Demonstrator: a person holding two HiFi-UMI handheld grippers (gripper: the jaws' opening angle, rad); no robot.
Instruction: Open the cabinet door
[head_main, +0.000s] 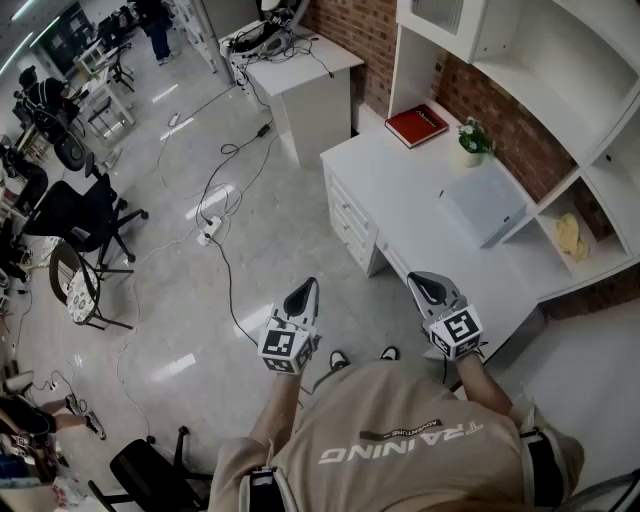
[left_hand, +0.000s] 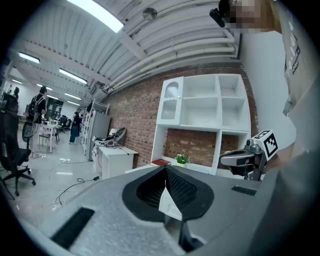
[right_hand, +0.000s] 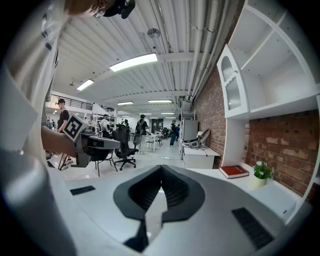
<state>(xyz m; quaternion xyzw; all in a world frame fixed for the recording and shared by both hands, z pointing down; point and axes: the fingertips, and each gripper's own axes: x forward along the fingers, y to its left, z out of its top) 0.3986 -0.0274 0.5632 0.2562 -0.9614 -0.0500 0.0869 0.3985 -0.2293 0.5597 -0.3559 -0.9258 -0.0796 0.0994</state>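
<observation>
Floor (head_main: 250, 250); left tool (head_main: 312, 283), right tool (head_main: 413, 277) near-level

the head view's top edge is cutting off the cabinet door (head_main: 440, 14), leaving only its lower part showing. a yellow thing (head_main: 569, 236) is lying in a side shelf compartment, too small to identify. the right gripper (head_main: 416, 280) is covering part of the front edge of the desk (head_main: 400, 190). distant people (right_hand: 141, 124) are appearing too small to make out.

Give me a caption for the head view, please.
Left hand-held gripper and right hand-held gripper, both shut, near the desk; cabinet door closed.
</observation>
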